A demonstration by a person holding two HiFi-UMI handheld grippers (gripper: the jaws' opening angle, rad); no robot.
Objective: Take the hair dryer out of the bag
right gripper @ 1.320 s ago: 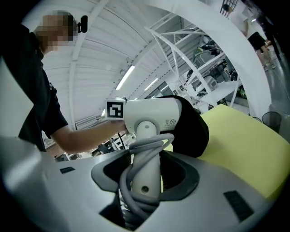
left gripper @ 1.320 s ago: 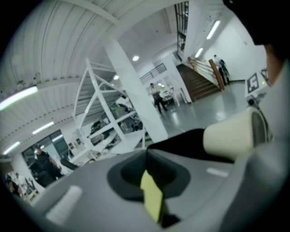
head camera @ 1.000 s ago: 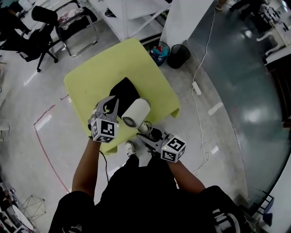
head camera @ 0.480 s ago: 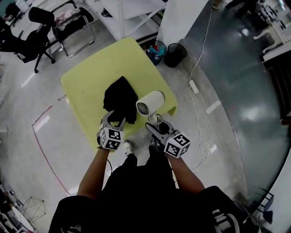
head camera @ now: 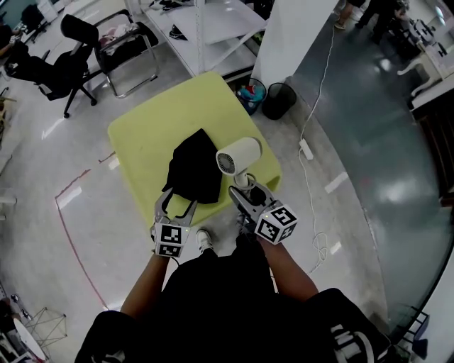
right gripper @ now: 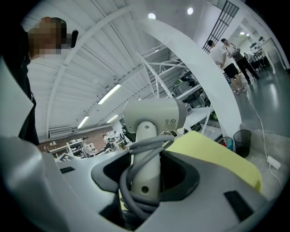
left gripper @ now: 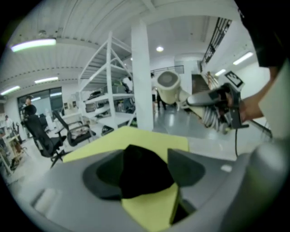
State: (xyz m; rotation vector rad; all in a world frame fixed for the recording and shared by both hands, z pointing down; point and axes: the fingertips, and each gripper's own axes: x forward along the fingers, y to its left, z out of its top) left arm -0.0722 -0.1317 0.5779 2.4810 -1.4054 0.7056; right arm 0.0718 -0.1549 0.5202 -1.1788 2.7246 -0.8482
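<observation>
A white hair dryer (head camera: 237, 155) with its grey cord wound round the handle is out of the bag. My right gripper (head camera: 246, 194) is shut on its handle (right gripper: 146, 168) and holds it above the table's near right edge. The black bag (head camera: 193, 170) lies limp on the yellow table (head camera: 145, 127). My left gripper (head camera: 176, 204) sits at the bag's near edge with its jaws opening wide. In the left gripper view the bag (left gripper: 142, 172) shows beyond the jaws, and the pads do not press on it. The dryer (left gripper: 169, 86) shows there at upper right.
A black bin (head camera: 279, 99) and a blue bin (head camera: 249, 91) stand past the table's far right corner. A power strip (head camera: 306, 148) with a white cable lies on the floor at right. White shelving (head camera: 213, 21), a pillar and office chairs (head camera: 74, 60) stand behind.
My left gripper has let go of the bag, opened and drawn back toward the person. The right gripper has carried the hair dryer right and away from the bag.
</observation>
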